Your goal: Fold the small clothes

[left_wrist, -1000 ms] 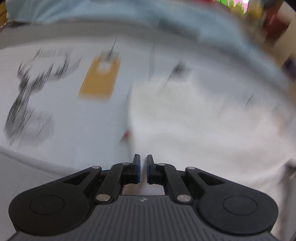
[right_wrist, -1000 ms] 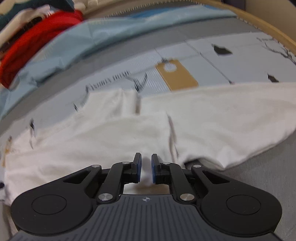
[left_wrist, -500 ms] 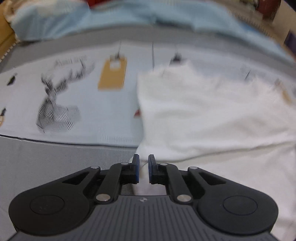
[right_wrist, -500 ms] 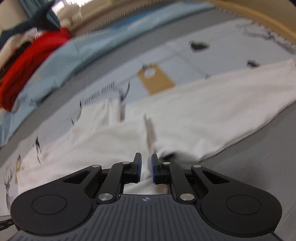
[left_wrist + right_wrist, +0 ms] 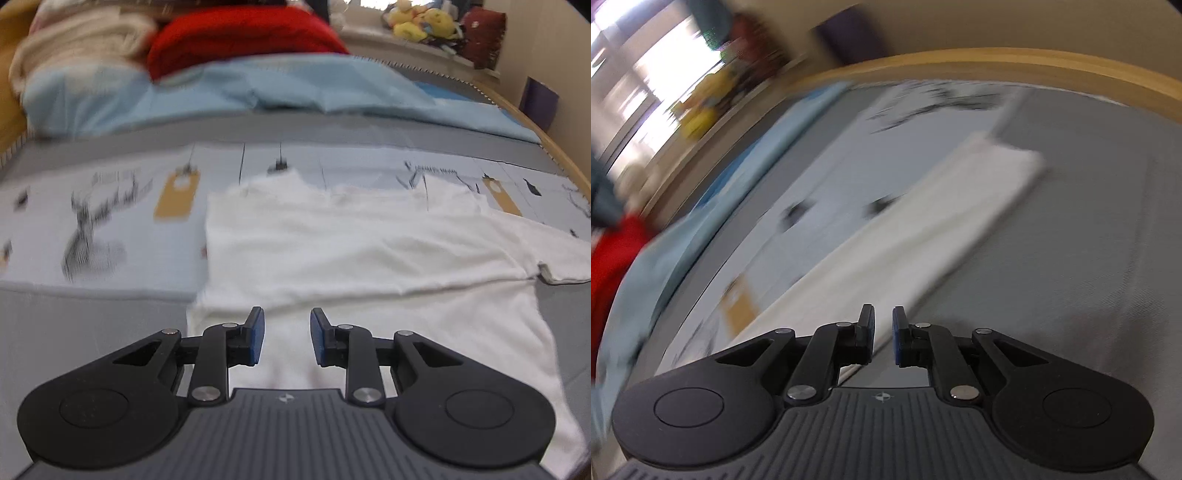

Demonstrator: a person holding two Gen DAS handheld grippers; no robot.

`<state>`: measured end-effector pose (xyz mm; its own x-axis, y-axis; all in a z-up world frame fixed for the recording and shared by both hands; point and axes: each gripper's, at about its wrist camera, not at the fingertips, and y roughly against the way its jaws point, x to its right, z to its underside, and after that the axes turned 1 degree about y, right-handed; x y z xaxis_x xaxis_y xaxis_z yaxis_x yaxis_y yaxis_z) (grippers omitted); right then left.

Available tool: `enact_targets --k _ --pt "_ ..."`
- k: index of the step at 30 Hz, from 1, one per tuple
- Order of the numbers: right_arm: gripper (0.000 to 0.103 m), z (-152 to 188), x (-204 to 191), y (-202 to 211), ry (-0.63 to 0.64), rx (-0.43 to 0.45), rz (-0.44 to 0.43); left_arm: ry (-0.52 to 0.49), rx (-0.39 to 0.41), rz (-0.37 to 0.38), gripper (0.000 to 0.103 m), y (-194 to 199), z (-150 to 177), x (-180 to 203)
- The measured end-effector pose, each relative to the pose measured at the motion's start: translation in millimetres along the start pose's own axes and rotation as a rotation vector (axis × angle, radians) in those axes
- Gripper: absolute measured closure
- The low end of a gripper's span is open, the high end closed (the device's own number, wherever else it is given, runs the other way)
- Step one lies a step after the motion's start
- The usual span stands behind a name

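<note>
Both tools are seen above a white garment [image 5: 351, 258] spread on a grey bed [image 5: 92, 325]. The left tool [image 5: 286, 338] is opening, with a clear gap between its blue pads; white cloth shows through the gap, but it lies on the bed below and is not pinched, so nothing is held. The right tool [image 5: 882, 334] is nearly clenched, with only a thin slit left between its pads. No cloth is seen caught there, though that view is badly smeared and a thin edge cannot be ruled out.

The garment is laid partly on a pale printed sheet [image 5: 110, 229] and partly on the bare grey cover. In the left view one side has already been turned in, giving a straight edge on the left, while a sleeve [image 5: 565, 258] is left stretched out to the right. In the right view that sleeve [image 5: 960, 210] is seen running away from the tool as a long white band.

The sleeve fold is judged to be the step at hand. A poor result could be caused by a shallow pinch: a single layer might be taken, and the turned-in side could be dragged open. If the almost-closed right tool is not opened before it reaches the sleeve, the cloth would merely be pushed and rucked. The loose printed sheet could also be snagged together with the garment.
</note>
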<state>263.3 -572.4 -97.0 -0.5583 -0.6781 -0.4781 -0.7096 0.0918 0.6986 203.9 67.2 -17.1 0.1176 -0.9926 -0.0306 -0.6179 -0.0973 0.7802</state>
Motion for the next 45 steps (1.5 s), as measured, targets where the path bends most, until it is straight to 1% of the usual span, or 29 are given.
enact_targets --k 2,4,5,6,8,9,12,16,17,18,20,22,24,26,27,28,30,32,35,36,37,38,39,40,41,42,43,44,45 --pt "0.092 -10.0 29.2 -9.4 -0.073 0.026 0.02 -0.001 0.002 0.002 0.073 -5.4 -4.9 2.8" --pt "0.091 -15.5 50.2 -20.7 -0.155 0.039 0.021 0.02 -0.017 0.029 0.073 -14.3 -8.2 2.6" --pt "0.085 -19.3 61.6 -25.8 -0.191 0.045 0.013 0.017 -0.022 0.037 0.073 -18.4 -8.8 5.2" --pt "0.076 -22.2 68.1 -32.1 -0.215 0.051 0.005 0.007 -0.023 0.036 0.073 -22.0 -8.9 7.1" --pt "0.07 -23.5 79.0 -43.2 -0.249 0.064 -0.007 -0.025 -0.026 0.025 0.073 -26.0 -7.1 10.8" --pt "0.072 -24.4 82.8 -48.2 -0.266 0.078 -0.02 -0.035 -0.023 0.026 0.073 -27.0 -5.9 11.5" --pt "0.072 -30.0 81.6 -62.6 -0.299 0.126 -0.046 -0.054 -0.022 0.021 0.073 -29.3 -4.9 12.2" --pt "0.072 -34.6 76.1 -76.9 -0.291 0.155 -0.058 -0.057 -0.029 0.015 0.073 -30.6 -4.2 7.0" --pt "0.084 -36.5 73.0 -79.4 -0.277 0.164 -0.042 -0.057 -0.028 0.012 0.073 -30.3 -4.4 5.3" --pt "0.1 -36.7 69.4 -80.0 -0.268 0.17 -0.015 -0.054 -0.026 0.01 0.073 -29.5 -5.0 2.6" --pt "0.1 -36.8 60.4 -73.3 -0.267 0.219 0.006 -0.036 -0.02 0.008 0.073 -27.8 -6.9 -3.8" --pt "0.1 -38.8 34.8 -62.3 -0.196 0.269 0.01 -0.016 -0.016 0.004 0.073 -25.7 -9.2 -10.2" --pt "0.1 -38.6 -4.1 -43.8 -0.095 0.31 -0.037 0.013 -0.012 0.001 0.073 -22.9 -11.9 -17.3" --pt "0.1 -28.0 -57.3 -17.3 0.039 0.34 -0.134 0.04 -0.009 -0.001 0.073 -19.6 -14.3 -24.4" --pt "0.1 -17.4 -87.3 -1.7 0.117 0.345 -0.194 0.057 -0.006 -0.001 0.073 -17.5 -15.6 -28.6" --pt "0.1 -5.5 -114.5 12.9 0.186 0.343 -0.254 0.072 -0.002 -0.001 0.073 -15.4 -17.0 -31.9" --pt "0.1 30.5 -175.7 46.5 0.336 0.333 -0.399 0.109 0.004 0.004 0.073 -10.6 -18.7 -40.8" --pt "0.1 74.0 -228.1 74.5 0.459 0.291 -0.543 0.144 0.007 0.006 0.073 -6.7 -19.0 -49.8" --pt "0.1 152.3 -298.0 103.2 0.615 0.155 -0.758 0.188 0.002 0.004 0.073 -2.1 -16.9 -64.1" --pt "0.099 181.8 -318.3 108.3 0.668 0.08 -0.826 0.202 -0.003 0.004 0.073 -1.2 -15.7 -69.3" --pt "0.097 212.1 -336.3 107.7 0.712 -0.036 -0.889 0.216 -0.008 0.004 0.073 -0.4 -14.4 -74.5" --pt "0.094 240.1 -350.1 102.1 0.749 -0.178 -0.926 0.234 -0.014 0.005 0.073 0.6 -12.4 -81.3" --pt "0.091 270.2 -359.8 93.3 0.802 -0.33 -0.936 0.251 -0.022 0.007 0.073 0.4 -11.0 -87.2" --pt "0.091 298.4 -362.2 88.1 0.857 -0.413 -0.896 0.271 -0.035 0.012 0.073 -0.6 -9.5 -94.4" --pt "0.091 317.7 -359.4 85.0 0.896 -0.444 -0.832 0.288 -0.045 0.016 0.073 -1.6 -8.6 -100.2" --pt "0.091 327.9 -356.1 81.7 0.908 -0.488 -0.776 0.313 -0.052 0.021 0.073 -2.4 -7.4 -107.6" --pt "0.091 332.1 -353.0 80.3 0.903 -0.536 -0.724 0.335 -0.057 0.024 0.073 -2.9 -6.1 -114.1" --pt "0.091 332.4 -350.3 84.2 0.897 -0.557 -0.674 0.354 -0.063 0.027 0.073 -3.4 -4.8 -119.9" --pt "0.091 322.1 -349.3 90.1 0.887 -0.543 -0.636 0.371 -0.068 0.037 0.073 -4.6 -3.7 -125.2"
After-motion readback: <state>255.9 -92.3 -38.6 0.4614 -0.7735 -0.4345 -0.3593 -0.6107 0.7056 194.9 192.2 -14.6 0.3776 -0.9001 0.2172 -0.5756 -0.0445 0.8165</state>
